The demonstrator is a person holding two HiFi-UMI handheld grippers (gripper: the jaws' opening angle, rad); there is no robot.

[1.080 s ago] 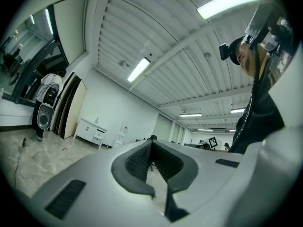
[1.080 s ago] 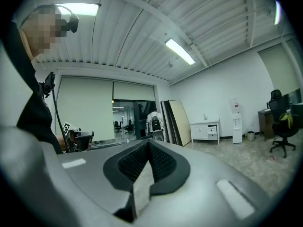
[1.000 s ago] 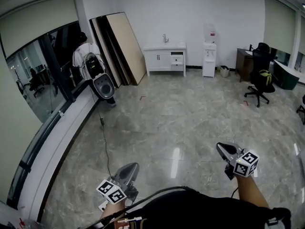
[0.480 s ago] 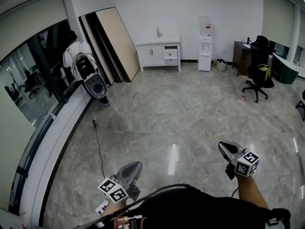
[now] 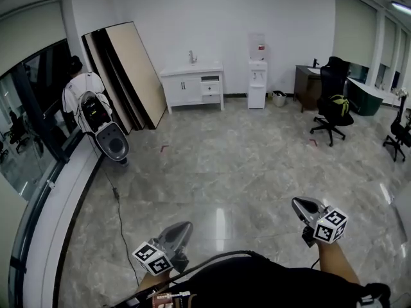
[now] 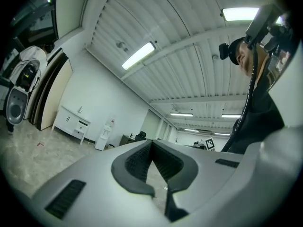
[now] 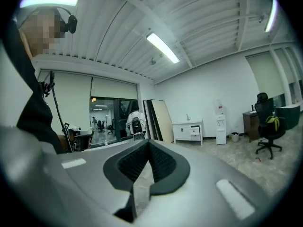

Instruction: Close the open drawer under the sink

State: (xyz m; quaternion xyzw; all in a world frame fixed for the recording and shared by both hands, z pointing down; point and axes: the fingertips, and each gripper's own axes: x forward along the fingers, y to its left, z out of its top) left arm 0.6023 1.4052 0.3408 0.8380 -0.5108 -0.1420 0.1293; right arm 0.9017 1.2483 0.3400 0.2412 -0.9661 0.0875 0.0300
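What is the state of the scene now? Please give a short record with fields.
left tongs: shut, empty
right tongs: shut, empty
sink cabinet: white, against the far wall, far from both tongs
drawer: on the cabinet's right side, looks pulled out
water dispenser: right of the cabinet
task step: drawer not yet reached

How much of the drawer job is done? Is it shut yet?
Nothing looks done yet: the drawer on the sink cabinet sticks out, far across the floor. In hand: the left gripper and right gripper are both shut, empty, pointing that way. Left to do: get to the cabinet and push the drawer in.
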